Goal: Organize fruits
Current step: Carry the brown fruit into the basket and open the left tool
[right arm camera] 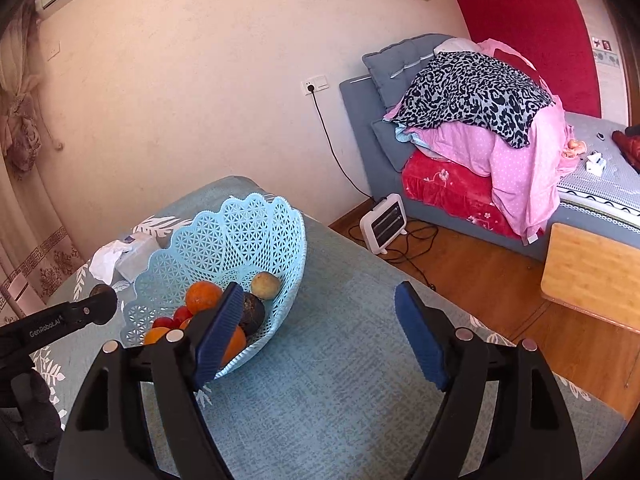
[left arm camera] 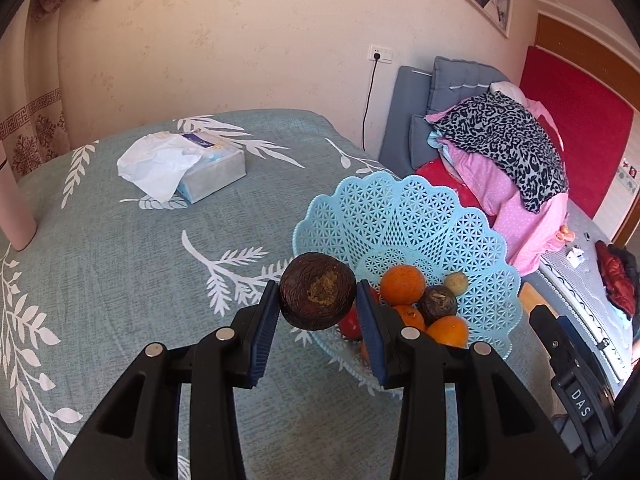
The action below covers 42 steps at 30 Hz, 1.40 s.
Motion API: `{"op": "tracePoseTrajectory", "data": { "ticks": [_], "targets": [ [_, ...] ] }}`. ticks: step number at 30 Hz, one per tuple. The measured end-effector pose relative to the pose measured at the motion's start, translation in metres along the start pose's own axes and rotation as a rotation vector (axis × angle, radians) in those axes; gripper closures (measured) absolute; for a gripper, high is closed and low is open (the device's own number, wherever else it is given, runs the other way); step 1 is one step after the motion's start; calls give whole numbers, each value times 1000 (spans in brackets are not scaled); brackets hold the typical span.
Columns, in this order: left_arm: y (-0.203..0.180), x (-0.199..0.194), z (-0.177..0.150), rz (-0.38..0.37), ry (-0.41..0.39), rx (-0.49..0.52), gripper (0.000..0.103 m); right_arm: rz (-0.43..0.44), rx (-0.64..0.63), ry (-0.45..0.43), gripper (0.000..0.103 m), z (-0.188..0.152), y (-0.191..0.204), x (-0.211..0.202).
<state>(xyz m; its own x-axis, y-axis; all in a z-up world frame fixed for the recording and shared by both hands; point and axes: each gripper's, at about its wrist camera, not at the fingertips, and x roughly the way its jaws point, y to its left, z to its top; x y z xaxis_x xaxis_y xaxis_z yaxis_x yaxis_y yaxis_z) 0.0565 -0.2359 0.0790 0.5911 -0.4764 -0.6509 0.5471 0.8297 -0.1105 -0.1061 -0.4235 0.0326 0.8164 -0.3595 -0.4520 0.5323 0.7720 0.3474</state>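
Observation:
My left gripper (left arm camera: 317,296) is shut on a dark purple-brown round fruit (left arm camera: 318,290), held above the table just left of the light blue lattice basket (left arm camera: 404,216). The basket holds oranges (left arm camera: 402,285), a second dark fruit (left arm camera: 437,304), a small yellowish fruit (left arm camera: 457,282) and red fruits (left arm camera: 350,324). In the right wrist view my right gripper (right arm camera: 320,320) is open and empty, above the tablecloth to the right of the basket (right arm camera: 224,236). The left gripper (right arm camera: 90,310) with its fruit shows at that view's left edge.
A tissue box (left arm camera: 208,168) with a loose tissue lies at the table's far side. A pink bottle (left arm camera: 16,200) stands at the left edge. Beyond the table's right edge are a small heater (right arm camera: 384,224), a wooden stool (right arm camera: 592,272) and a bed with piled bedding (right arm camera: 480,120).

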Motion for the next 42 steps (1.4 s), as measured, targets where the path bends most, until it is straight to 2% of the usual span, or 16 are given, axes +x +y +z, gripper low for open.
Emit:
{"op": "tracePoseTrajectory", "data": {
  "ticks": [6, 16, 42],
  "targets": [
    [-20, 22, 0, -31, 30, 39, 63, 5, 6, 2, 23, 0, -2, 1],
    [-31, 46, -2, -36, 52, 68, 63, 6, 7, 6, 23, 0, -2, 2],
    [-37, 39, -16, -67, 5, 125, 63, -28, -11, 5, 23, -2, 3, 4]
  ]
}}
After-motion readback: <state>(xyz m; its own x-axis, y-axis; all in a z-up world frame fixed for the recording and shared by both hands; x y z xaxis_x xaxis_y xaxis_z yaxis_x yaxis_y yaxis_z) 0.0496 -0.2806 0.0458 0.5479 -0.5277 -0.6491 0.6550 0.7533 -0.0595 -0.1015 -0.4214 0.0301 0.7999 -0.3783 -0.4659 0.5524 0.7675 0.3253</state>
